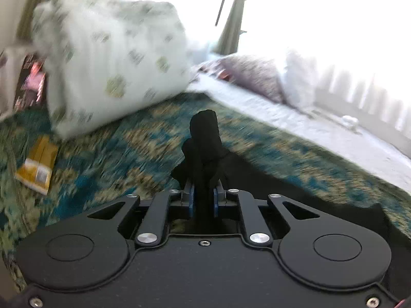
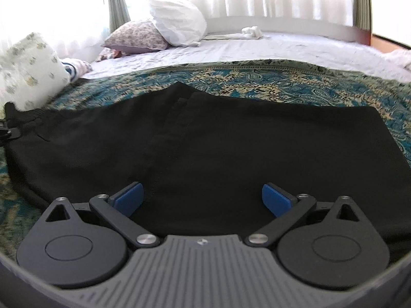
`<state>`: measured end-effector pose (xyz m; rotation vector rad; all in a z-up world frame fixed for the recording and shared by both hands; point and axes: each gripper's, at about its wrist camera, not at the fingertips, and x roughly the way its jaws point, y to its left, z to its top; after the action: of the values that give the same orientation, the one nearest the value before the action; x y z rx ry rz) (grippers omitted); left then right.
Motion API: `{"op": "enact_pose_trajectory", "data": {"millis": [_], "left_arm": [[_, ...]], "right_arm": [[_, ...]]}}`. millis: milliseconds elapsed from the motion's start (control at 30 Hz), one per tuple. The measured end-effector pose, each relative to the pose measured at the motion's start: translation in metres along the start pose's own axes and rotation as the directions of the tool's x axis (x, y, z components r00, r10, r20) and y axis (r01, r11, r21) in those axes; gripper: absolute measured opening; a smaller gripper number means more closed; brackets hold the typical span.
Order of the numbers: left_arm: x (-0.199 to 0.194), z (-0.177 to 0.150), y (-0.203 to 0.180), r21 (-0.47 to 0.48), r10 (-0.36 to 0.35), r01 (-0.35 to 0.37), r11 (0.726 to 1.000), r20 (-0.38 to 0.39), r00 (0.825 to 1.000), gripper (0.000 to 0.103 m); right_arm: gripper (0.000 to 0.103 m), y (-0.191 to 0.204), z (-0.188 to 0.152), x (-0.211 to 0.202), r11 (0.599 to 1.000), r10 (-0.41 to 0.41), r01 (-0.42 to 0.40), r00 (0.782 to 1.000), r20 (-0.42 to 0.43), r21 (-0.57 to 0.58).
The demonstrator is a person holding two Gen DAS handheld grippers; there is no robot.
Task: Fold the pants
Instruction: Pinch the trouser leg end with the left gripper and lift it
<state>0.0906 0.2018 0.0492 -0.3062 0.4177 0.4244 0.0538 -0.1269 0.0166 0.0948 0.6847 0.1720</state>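
Note:
Black pants (image 2: 205, 138) lie spread flat on a teal and gold patterned spread (image 2: 257, 79) on a bed. My right gripper (image 2: 202, 200) is open, its blue pads (image 2: 128, 197) wide apart just above the near edge of the pants. My left gripper (image 1: 203, 200) is shut on a bunched fold of the black pants (image 1: 204, 138), which sticks up between its blue pads; more black cloth trails to the right. The left gripper also shows at the far left edge of the right wrist view (image 2: 9, 131), at the pants' left end.
A white flowered pillow (image 1: 110, 59) lies at the head of the spread, with a yellow packet (image 1: 37, 166) beside it. A purple pillow (image 2: 136, 36), a white pillow (image 2: 177, 23) and a small white cloth (image 2: 251, 32) lie on the white sheet (image 2: 282, 48) behind.

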Motion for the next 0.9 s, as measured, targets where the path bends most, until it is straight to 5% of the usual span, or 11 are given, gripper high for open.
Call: {"op": "enact_pose_trajectory", "data": {"millis": [200,467,633,800,900], "left_arm": [[-0.029,0.009,-0.047,0.051,-0.087,0.086,0.995,0.033,0.996,0.013],[-0.025,-0.019,-0.045,0.031,0.11,-0.111,0.993,0.019,0.994,0.022],[-0.03,-0.029,-0.007,-0.009,0.113,-0.113,0.994,0.016,0.993,0.067],[-0.018,-0.038,0.029,-0.138,0.098,-0.104,0.985,-0.048,0.994,0.085],[-0.007,-0.038,0.049,-0.291,0.014,-0.042,0.956,-0.097,0.995,0.089]], "right_arm": [[0.103,-0.041,0.002,-0.032,0.992,-0.009,0.003,0.999,0.046,0.124],[0.103,-0.078,-0.004,-0.047,0.983,-0.044,0.032,0.997,0.062,0.179],[0.103,-0.076,-0.01,-0.039,0.983,-0.05,0.042,0.998,0.039,0.179],[0.103,-0.059,-0.014,-0.032,0.992,-0.077,0.074,0.997,0.029,0.098],[0.103,-0.05,-0.015,-0.029,0.994,-0.094,0.093,0.995,0.021,0.058]]}}
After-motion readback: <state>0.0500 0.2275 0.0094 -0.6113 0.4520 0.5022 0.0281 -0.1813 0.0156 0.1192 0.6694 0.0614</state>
